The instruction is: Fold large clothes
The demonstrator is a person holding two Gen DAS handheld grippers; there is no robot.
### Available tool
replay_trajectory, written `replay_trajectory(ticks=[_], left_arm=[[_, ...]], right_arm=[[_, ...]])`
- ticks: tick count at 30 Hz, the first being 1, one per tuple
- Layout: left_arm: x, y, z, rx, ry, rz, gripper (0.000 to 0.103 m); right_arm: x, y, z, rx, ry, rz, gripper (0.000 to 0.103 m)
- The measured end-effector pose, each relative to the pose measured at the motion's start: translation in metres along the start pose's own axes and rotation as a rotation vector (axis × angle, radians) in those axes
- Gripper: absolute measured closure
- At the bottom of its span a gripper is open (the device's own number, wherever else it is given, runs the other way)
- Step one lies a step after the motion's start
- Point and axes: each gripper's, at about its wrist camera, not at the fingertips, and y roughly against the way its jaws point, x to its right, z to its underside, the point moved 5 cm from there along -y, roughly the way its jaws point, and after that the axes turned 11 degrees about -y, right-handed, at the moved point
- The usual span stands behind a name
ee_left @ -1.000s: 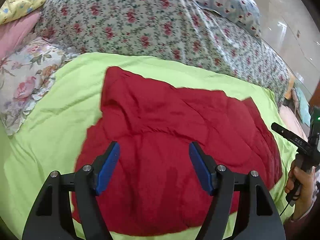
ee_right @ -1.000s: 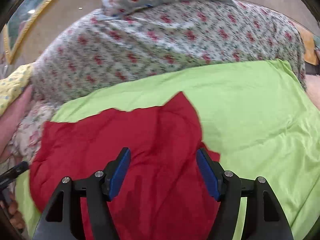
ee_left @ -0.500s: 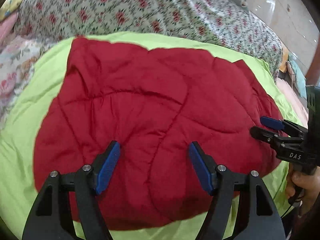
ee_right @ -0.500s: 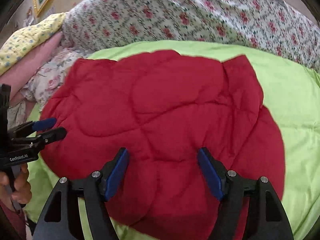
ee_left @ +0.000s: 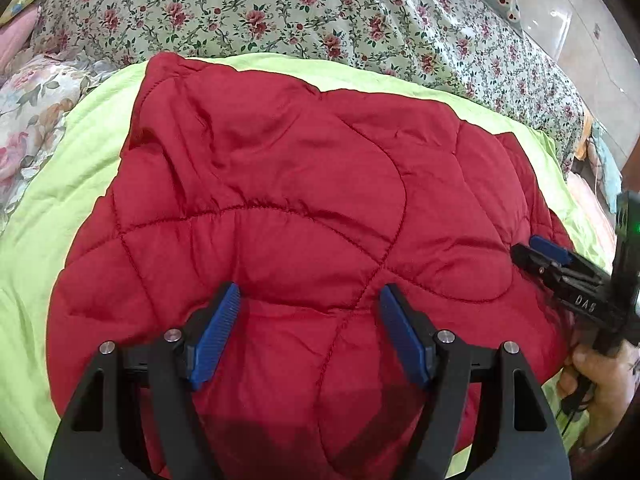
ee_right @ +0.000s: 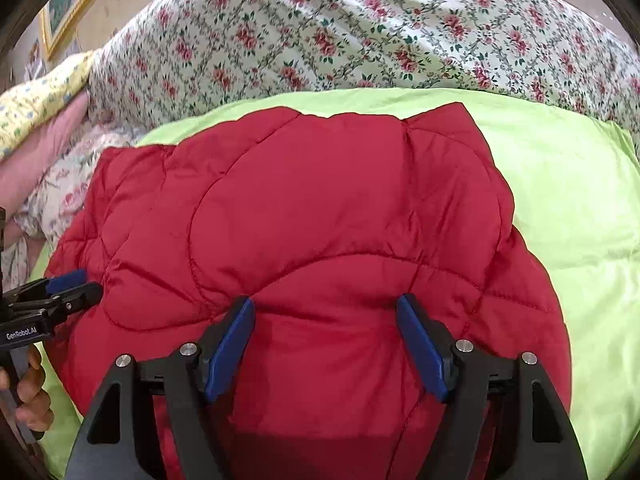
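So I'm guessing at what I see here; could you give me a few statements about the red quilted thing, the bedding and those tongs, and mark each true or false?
1. The red quilted garment lies on a lime green sheet. True.
2. The left tongs are clamped shut on the fabric. False: their blue pads stand wide apart above the garment, gripping nothing.
3. A floral bedspread lies beyond the green sheet. True.
4. The right tongs carry a folded towel. False: they are open and empty, over the red garment.
5. Each set of tongs is held in a person's hand. True.
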Motion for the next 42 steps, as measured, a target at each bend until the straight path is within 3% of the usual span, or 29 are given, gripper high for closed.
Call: replay_trajectory(ticks=[6, 9, 13, 20, 23, 25, 33, 37, 42], left_arm=[[-0.022, 0.032, -0.005, 0.041, 0.048, -0.097, 0.033], [-0.037, 0.028, 0.003, 0.004, 0.053, -0.145, 0.033], [-0.048, 0.012, 0.014, 0.004, 0.092, -0.106, 0.032], [-0.045, 0.004, 0.012, 0.014, 0.112, -0.126, 0.030], [-0.048, 0.004, 0.012, 0.012, 0.131, -0.123, 0.029], [-0.048, 0.004, 0.012, 0.011, 0.130, -0.127, 0.029], [-0.047, 0.006, 0.013, 0.018, 0.120, -0.135, 0.029], [-0.040, 0.030, 0.016, 0.046, 0.125, -0.150, 0.030], [-0.015, 0.071, 0.028, 0.098, 0.072, -0.137, 0.030]], right_arm=[[0.002, 0.001, 0.001, 0.011, 0.000, -0.018, 0.029], [0.002, 0.001, 0.001, 0.026, 0.009, -0.015, 0.029], [0.002, 0.002, 0.001, 0.036, 0.010, -0.019, 0.029], [0.004, 0.008, 0.001, 0.051, -0.002, -0.051, 0.027], [0.000, 0.020, 0.002, 0.093, 0.003, -0.022, 0.027], [-0.009, 0.030, 0.009, 0.114, 0.042, 0.017, 0.025], [-0.031, 0.063, 0.041, 0.113, 0.089, 0.012, 0.021], [-0.025, 0.069, 0.047, 0.094, 0.067, 0.046, 0.021], [-0.023, 0.081, 0.050, 0.091, 0.035, 0.023, 0.021]])
